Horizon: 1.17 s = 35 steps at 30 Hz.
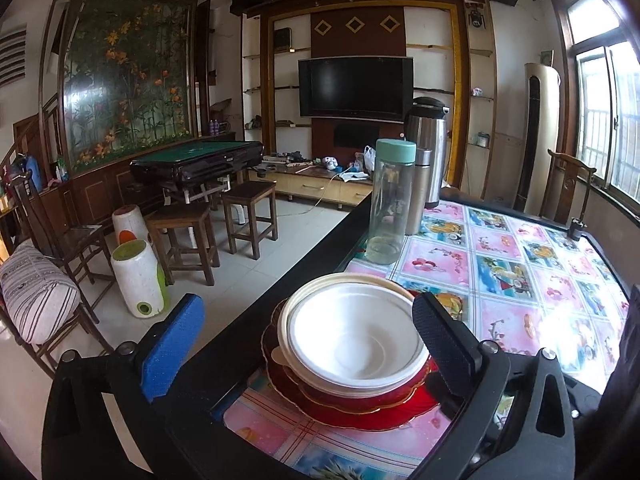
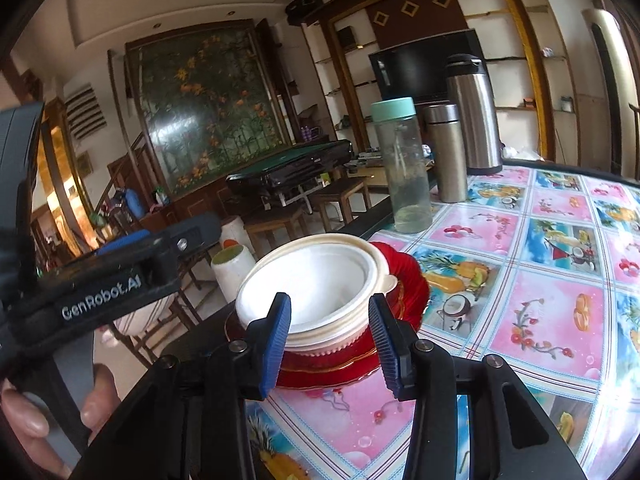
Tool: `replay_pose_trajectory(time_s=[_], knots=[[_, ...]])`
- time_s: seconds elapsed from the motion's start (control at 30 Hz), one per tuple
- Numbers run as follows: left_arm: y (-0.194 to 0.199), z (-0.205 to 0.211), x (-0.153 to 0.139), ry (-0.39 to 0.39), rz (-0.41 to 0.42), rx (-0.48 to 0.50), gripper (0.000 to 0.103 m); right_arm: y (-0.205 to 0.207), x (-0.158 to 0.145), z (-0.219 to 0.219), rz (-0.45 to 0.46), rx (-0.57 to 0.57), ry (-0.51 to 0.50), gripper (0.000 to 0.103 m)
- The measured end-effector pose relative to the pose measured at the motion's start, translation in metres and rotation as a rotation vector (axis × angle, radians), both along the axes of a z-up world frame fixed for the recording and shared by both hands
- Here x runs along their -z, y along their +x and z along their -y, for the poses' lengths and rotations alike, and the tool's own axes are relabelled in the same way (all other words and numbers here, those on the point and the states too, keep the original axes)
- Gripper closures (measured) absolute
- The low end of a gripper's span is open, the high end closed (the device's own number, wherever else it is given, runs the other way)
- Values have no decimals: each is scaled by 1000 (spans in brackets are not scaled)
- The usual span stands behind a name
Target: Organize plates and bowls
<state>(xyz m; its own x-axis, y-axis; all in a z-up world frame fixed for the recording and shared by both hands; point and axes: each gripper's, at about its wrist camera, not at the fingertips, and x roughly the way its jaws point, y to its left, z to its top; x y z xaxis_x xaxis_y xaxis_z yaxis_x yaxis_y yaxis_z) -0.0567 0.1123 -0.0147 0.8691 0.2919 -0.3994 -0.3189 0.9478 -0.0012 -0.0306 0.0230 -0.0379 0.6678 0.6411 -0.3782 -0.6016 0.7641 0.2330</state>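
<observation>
A stack of dishes is shown near the table's (image 1: 520, 264) dark edge, on a fruit-patterned cloth. White bowls (image 1: 356, 340) are nested inside one another and are carried by red plates (image 1: 352, 412) with gilt rims; in the right wrist view the bowl stack (image 2: 320, 300) is seen to sit off-centre on the red plates (image 2: 404, 280), toward the table edge.

The left gripper (image 1: 308, 344) is spread wide: its blue pad (image 1: 172, 344) hangs beyond the table edge, over the floor, and its black pad (image 1: 444, 340) lies just beside the bowl rim on the far side. The stack is straddled, and no pad is seen to press on it. The right gripper (image 2: 330, 340) is partly open, its two blue pads (image 2: 276, 344) flanking the lower wall of the bowl stack; a gap appears on both sides, so nothing is judged to be gripped. The other gripper's body is seen at the left of that view, held by a hand (image 2: 60, 424).

A clear bottle (image 1: 390, 204) with a teal cap, a steel flask (image 1: 420, 192) and a larger steel jug (image 1: 430, 148) stand further along the same edge, well apart from the stack.

Risks are judged as follows. Because the stack lies close to the edge, a sideways push from either gripper could slide plates off the table. If only the bowls are clamped and lifted, the nested ones may separate or tilt. Thin rims may slip between the pads.
</observation>
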Motion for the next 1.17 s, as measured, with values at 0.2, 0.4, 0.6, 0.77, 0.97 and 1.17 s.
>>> replay_pose_trajectory(time_s=[0.2,0.4,0.6,0.77,0.97,1.17], knots=[[-4,3,-2,-7,24,14,0,-10,5,-14,28,-25,-51,60],[-9,10,-6,11,56,37,0,-14,3,-8,62,-15,-14,56],[-8,10,-8,-10,48,58,0,-15,0,-3,92,7,7,51],[-8,5,-8,-38,47,51,0,-13,-3,-2,96,21,5,47],[-11,5,-6,-29,76,47,0,-11,-3,0,85,40,3,47],[-2,9,-1,-3,19,52,0,-13,-3,2,87,51,6,47]])
